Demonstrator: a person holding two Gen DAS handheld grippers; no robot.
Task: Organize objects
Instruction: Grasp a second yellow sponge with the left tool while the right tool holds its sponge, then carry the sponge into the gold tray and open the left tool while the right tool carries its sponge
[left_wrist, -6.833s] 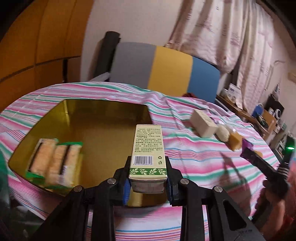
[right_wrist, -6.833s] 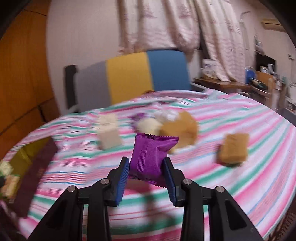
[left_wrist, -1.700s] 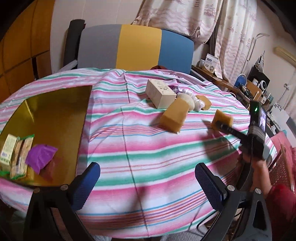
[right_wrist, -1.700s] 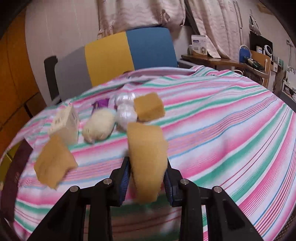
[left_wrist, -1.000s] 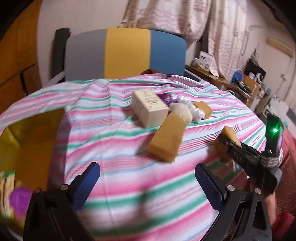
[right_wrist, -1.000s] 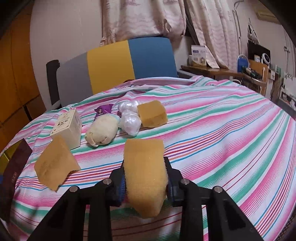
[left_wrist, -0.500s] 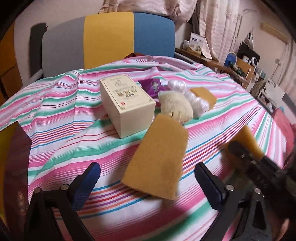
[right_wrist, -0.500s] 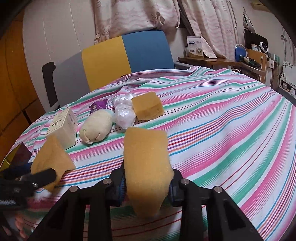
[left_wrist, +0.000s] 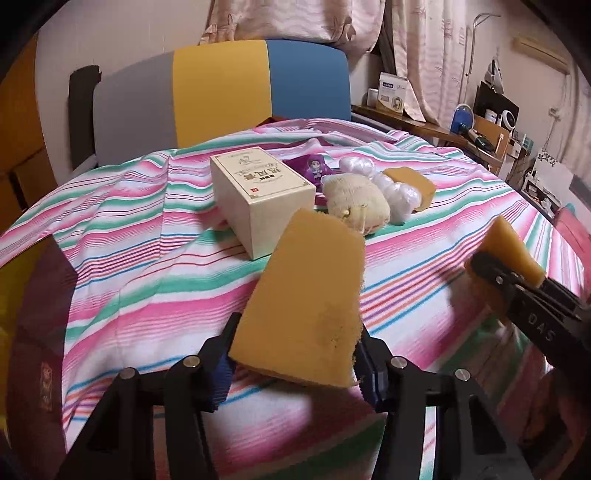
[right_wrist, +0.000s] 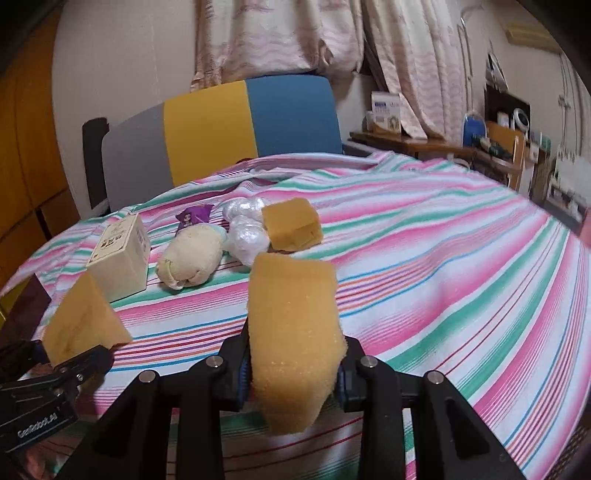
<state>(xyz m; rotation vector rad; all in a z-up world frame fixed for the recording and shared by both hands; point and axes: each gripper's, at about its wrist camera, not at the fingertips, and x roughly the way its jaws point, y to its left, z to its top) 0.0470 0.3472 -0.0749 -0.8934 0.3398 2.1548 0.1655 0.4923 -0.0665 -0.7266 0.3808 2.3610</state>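
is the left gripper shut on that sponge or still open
Shut. The left gripper has both blue pads pressed against the sides of the yellow sponge.

2 yellow sponges sit clamped in jaws, one near-left (left_wrist: 306, 299), one near-right (right_wrist: 293, 328), both tilted upward. Farther back on the striped surface (right_wrist: 443, 258) cluster a cream box (left_wrist: 262, 199), purple packet (left_wrist: 314, 166), beige pouch (left_wrist: 356, 208), white bundles (right_wrist: 245, 229) and a 3rd sponge (right_wrist: 291, 223).

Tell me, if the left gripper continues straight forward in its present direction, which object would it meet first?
Probably the cream box. The left gripper is shut on a yellow sponge, whose far edge already lies close to the box's near corner. The beige cloth bundle sits just right of that line; depth is uncertain.
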